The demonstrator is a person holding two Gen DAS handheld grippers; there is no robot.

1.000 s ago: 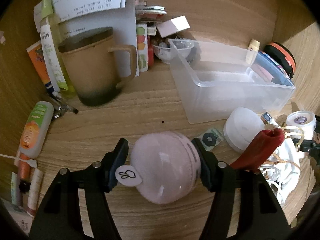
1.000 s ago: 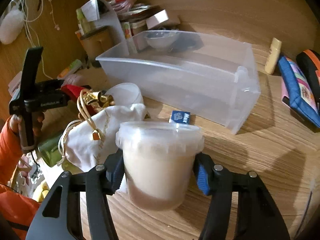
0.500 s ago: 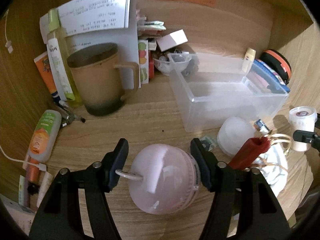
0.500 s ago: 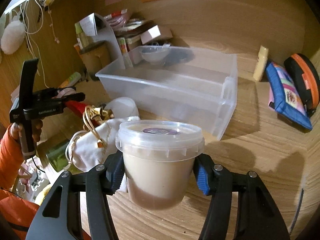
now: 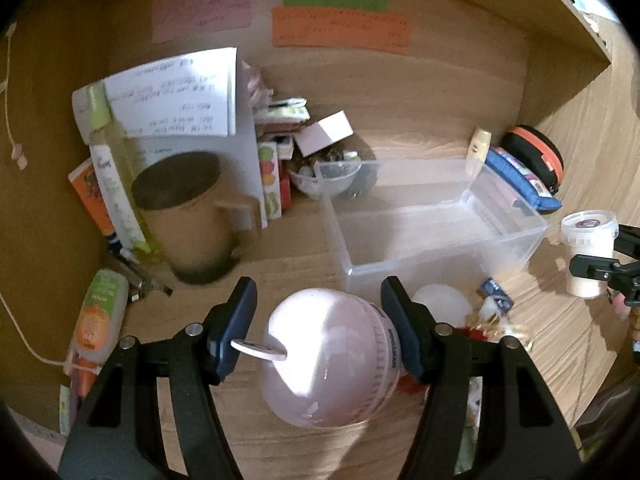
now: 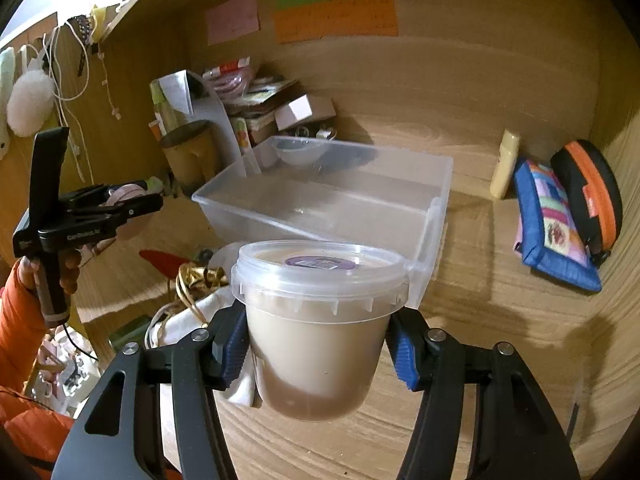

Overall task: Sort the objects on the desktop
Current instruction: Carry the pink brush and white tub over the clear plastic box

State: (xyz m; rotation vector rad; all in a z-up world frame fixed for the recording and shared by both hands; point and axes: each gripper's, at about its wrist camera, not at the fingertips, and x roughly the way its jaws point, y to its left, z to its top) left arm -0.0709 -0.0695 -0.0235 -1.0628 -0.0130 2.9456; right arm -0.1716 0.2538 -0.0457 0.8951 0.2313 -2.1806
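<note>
Gripping a pink round container (image 5: pixel 332 360) between its blue pads, the left gripper (image 5: pixel 320 332) holds it clear of the wooden desk (image 5: pixel 280 280), a small white tab (image 5: pixel 260 349) sticking out from the container's left side. The right gripper (image 6: pixel 316 344) is likewise clamped on a lidded plastic tub (image 6: pixel 316 320) of beige cream, a purple sticker (image 6: pixel 322 261) on its clear lid, and carries it in the air above the desk.

Between and beyond the two tools sits a clear plastic bin (image 5: pixel 436 224), open-topped, with nothing visible inside. Left of the bin stands a brown mug (image 5: pixel 188 216), its handle turned toward the bin, with a tall yellow-green bottle (image 5: pixel 116 184) just beside it and a printed sheet (image 5: pixel 180 96) propped behind. A green-and-orange tube (image 5: pixel 100 320) lies flat near the desk's left edge. Behind the bin's far corner are a small glass bowl (image 5: pixel 324 180) and a stack of small boxes (image 5: pixel 304 136).

To the right of the bin, a blue patchwork pouch (image 6: pixel 552 220) leans against a black case with an orange zip (image 6: pixel 588 192), and a pale yellow tube (image 6: pixel 506 164) stands near the back wall. A white drawstring bag (image 6: pixel 180 320) with gold cord lies just in front of the bin, next to a red object (image 6: pixel 164 258). Pink, green and orange notes (image 6: pixel 336 18) are stuck on the back wall. In the right wrist view a hand in an orange sleeve (image 6: pixel 16 320) holds the left gripper's handle.
</note>
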